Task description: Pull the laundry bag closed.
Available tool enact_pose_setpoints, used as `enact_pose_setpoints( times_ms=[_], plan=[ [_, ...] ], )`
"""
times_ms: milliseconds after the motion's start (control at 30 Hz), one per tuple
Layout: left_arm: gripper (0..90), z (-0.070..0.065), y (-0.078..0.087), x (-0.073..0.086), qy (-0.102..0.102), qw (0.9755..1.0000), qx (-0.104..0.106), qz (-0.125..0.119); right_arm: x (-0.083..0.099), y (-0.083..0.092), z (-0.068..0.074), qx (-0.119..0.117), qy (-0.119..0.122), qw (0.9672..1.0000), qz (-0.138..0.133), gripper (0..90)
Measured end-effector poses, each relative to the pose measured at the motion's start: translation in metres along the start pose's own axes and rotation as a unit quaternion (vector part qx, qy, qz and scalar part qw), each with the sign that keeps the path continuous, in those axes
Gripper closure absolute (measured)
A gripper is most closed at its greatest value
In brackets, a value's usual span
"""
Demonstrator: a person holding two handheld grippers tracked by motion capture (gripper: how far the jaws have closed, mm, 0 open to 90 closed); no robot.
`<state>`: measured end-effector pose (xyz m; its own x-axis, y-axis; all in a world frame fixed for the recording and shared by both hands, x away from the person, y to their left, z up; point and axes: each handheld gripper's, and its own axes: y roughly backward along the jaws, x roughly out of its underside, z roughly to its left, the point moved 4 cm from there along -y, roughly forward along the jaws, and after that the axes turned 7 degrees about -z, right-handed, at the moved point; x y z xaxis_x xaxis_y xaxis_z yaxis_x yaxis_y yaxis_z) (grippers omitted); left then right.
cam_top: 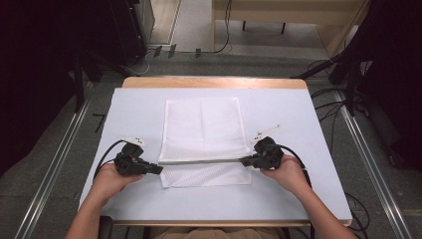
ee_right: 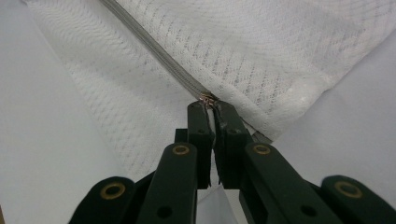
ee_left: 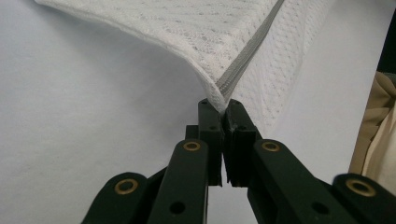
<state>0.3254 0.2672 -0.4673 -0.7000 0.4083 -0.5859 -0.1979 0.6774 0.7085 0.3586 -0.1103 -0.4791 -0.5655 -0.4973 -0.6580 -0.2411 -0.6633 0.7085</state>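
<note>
White mesh zippered laundry bag [cam_top: 203,130] lies on my pale table [cam_top: 139,199]. Left gripper [cam_top: 158,169] clamped on its zipper-end corner; right gripper [cam_top: 244,161] clamped on the zipper pull [ee_right: 208,99].

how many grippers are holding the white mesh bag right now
2. The left gripper is shut on the corner at one end of the white mesh bag's grey zipper; the right gripper is shut on the other end, at the zipper pull.

A white table [cam_top: 139,107] stands on grey floor [cam_top: 50,164] with cables [cam_top: 326,107].
</note>
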Motion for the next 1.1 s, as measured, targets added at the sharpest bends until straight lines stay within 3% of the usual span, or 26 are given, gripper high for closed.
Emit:
enact_pose_setpoints(
  times_ms=[167,300,367,467,567,867,1100],
  plan=[
    [82.1,0.001,0.002,-0.002,0.008,0.9999,-0.001,-0.013,0.002,-0.001,0.002,0.001,0.010,0.9999,-0.008,86.1],
    [74.9,0.001,0.003,-0.003,0.007,0.9998,0.001,-0.020,-0.001,0.000,0.001,0.000,0.008,0.9997,-0.023,76.8],
    [64.2,0.002,0.003,-0.004,0.016,0.9995,0.002,-0.027,-0.005,0.005,0.002,-0.002,0.008,0.9987,-0.050,67.4],
    [59.5,0.006,0.005,-0.006,0.032,0.9988,-0.003,-0.035,-0.007,0.008,0.000,0.005,0.005,0.9974,-0.071,61.1],
    [55.1,0.007,0.008,-0.007,0.030,0.9982,-0.009,-0.050,-0.008,0.011,-0.004,0.014,0.000,0.9963,-0.085,56.3],
    [41.3,0.016,0.020,-0.011,0.033,0.9920,-0.052,-0.110,-0.008,0.023,-0.021,0.033,-0.016,0.9913,-0.126,45.3],
    [37.4,0.022,0.026,-0.010,0.032,0.9877,-0.083,-0.129,-0.006,0.035,-0.035,0.059,-0.027,0.9860,-0.153,39.2]
  ],
)
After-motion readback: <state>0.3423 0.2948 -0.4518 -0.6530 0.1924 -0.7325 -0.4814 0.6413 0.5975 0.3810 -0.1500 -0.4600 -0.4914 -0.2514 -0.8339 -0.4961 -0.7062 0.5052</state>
